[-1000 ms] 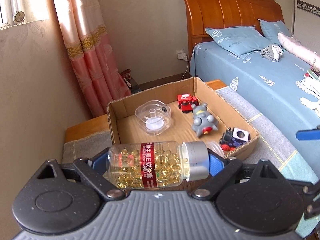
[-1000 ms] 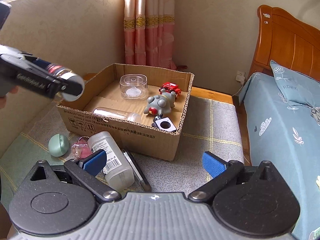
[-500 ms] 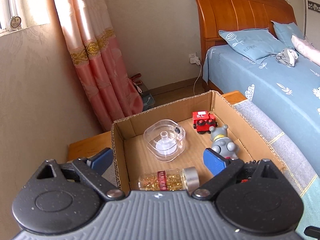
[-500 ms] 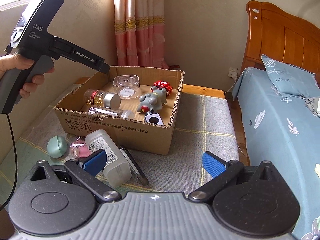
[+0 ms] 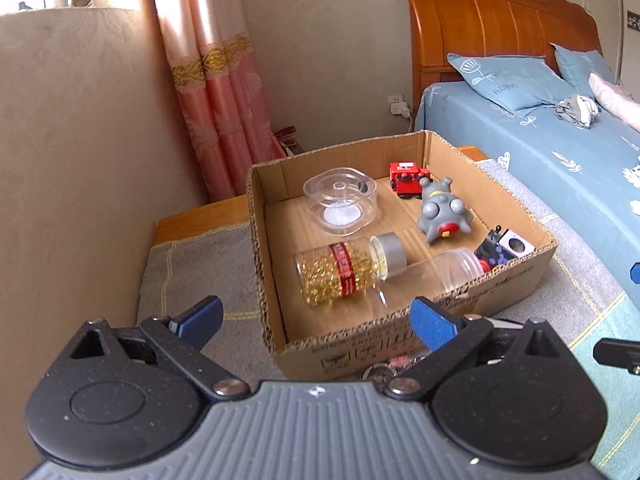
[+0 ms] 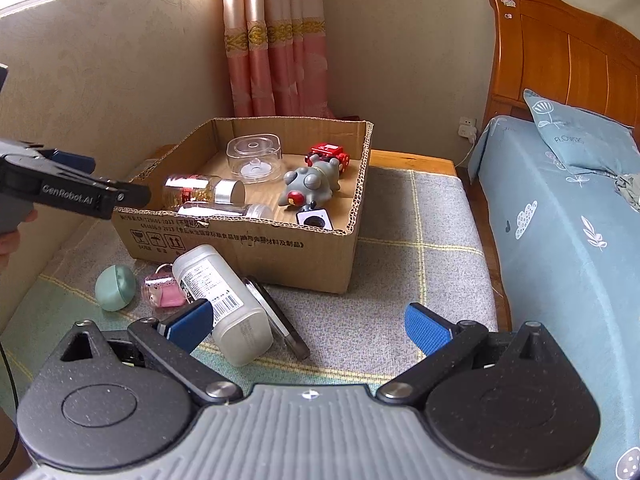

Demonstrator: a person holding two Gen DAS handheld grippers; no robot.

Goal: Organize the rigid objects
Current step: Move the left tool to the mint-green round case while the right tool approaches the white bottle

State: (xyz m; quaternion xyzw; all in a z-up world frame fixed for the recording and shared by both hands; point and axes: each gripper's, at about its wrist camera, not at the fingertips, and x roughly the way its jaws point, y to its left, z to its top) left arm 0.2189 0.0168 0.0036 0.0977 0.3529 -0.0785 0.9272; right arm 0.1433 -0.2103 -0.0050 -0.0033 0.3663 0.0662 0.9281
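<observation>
A cardboard box (image 5: 404, 340) (image 6: 280, 240) stands on a grey plaid blanket. In it lie a capsule bottle with a silver cap (image 5: 348, 272) (image 6: 202, 194), a clear empty bottle (image 5: 448, 272), a clear round container (image 5: 340, 200), a red toy car (image 5: 408, 174), a grey toy figure (image 5: 442, 212) and a black-and-white cube toy (image 5: 504, 248). My left gripper (image 5: 316, 320) is open and empty, in front of the box's near-left corner. My right gripper (image 6: 308, 320) is open and empty, above a white bottle (image 6: 224, 300) lying outside the box.
Outside the box lie a green egg-shaped case (image 6: 115, 288), a small pink bottle (image 6: 162, 294) and a dark flat tool (image 6: 280, 322). A bed with blue bedding (image 6: 568, 216) stands to the right. A wall (image 5: 80, 160) and pink curtain (image 5: 216, 92) are on the left.
My left gripper opened and dropped the capsule bottle into the box, then drew back out of the box. The right gripper stayed open and moved slightly nearer the white bottle.
</observation>
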